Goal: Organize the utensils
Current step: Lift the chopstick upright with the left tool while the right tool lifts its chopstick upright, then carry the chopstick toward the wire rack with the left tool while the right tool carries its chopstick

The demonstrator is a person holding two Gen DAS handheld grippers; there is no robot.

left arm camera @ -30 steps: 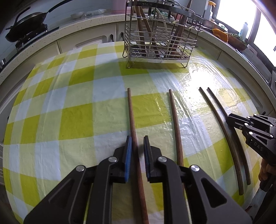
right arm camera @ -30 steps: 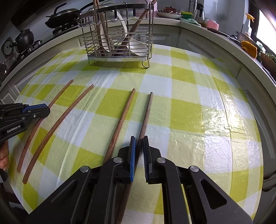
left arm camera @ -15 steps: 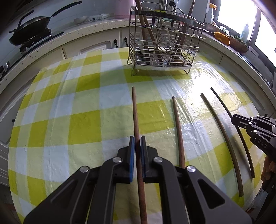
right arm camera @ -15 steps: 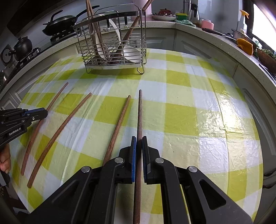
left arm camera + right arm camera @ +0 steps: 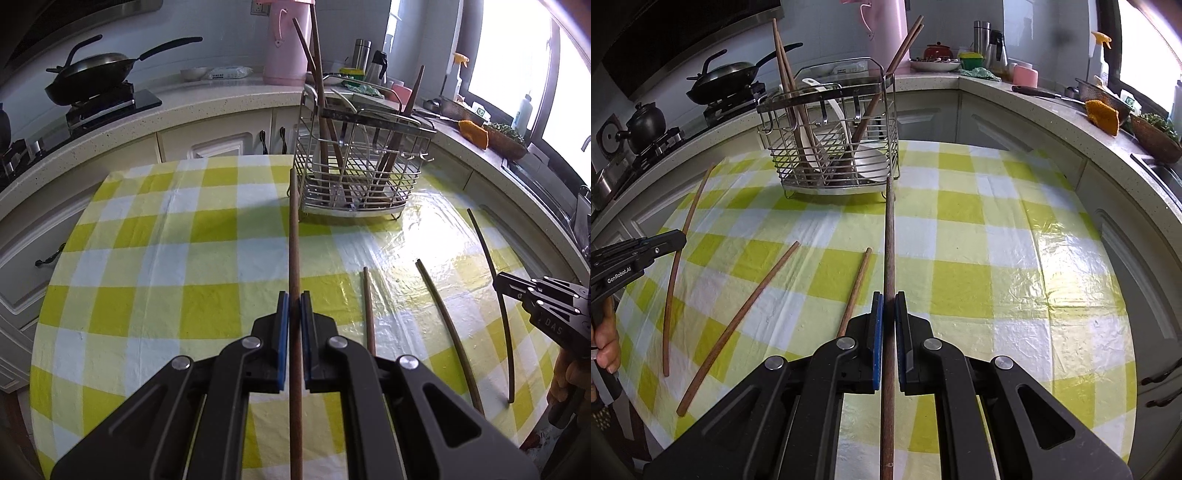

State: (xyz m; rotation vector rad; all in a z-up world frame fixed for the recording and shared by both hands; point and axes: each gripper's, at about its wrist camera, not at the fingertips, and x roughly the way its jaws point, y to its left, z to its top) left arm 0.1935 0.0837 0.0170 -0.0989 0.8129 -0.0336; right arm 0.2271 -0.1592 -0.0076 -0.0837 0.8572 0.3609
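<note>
My left tongs (image 5: 294, 314) pinch one stick (image 5: 294, 243), and my right tongs (image 5: 888, 314) pinch another stick (image 5: 889, 240). Both sticks point to 12 o'clock. The rack (image 5: 369, 177) sits at 1 o'clock from my left tongs, 11 o'clock from my right.

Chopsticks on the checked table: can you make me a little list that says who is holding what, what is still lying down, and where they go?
left gripper: shut on one brown chopstick, tip aimed toward the rack
right gripper: shut on another chopstick
lying on the tablecloth: two chopsticks, the middle pair
wire rack: stands at the table's far side, already holding chopsticks and white spoons
probable next step: carry both held chopsticks to the rack
</note>
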